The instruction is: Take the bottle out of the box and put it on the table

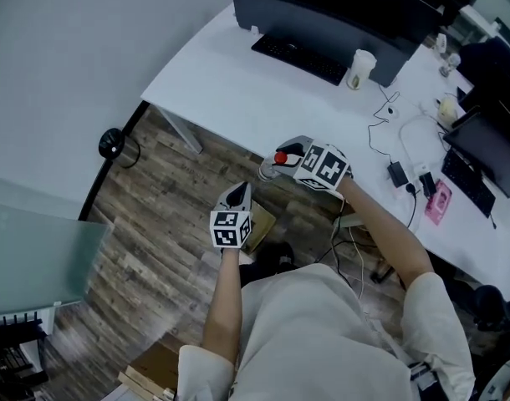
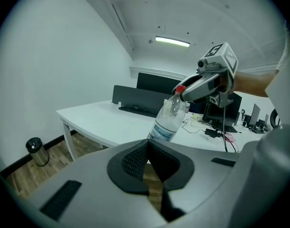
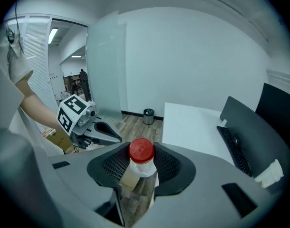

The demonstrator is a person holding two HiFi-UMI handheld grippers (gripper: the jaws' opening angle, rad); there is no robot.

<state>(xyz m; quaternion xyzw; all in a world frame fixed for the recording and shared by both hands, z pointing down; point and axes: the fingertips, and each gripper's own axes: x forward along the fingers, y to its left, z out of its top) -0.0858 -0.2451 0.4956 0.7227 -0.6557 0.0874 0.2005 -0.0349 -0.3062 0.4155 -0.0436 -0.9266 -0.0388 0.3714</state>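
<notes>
Red-capped and clear, the plastic bottle (image 3: 137, 182) is in your right gripper (image 3: 141, 164). Its pads clamp the neck just under the cap, one on each side. The bottle is clear of the cardboard box (image 1: 262, 225) and held in the air over the wooden floor (image 1: 155, 241). It is just off the near edge of the white table (image 1: 230, 86) and does not touch it. From the left gripper view it tilts, with the cap toward the upper right and the labelled body hanging lower left.

Your left gripper (image 1: 238, 195) is empty, its jaw tips brought together with nothing between them. In the head view it sits lower than the right gripper and to its left, apart from the bottle and above the box, which it partly hides.

On the table, well beyond the bottle, a black keyboard (image 1: 298, 57) lies in front of a dark monitor, with a paper cup (image 1: 360, 68) beside it. A small round waste bin (image 1: 113, 144) stands on the floor by the wall.
</notes>
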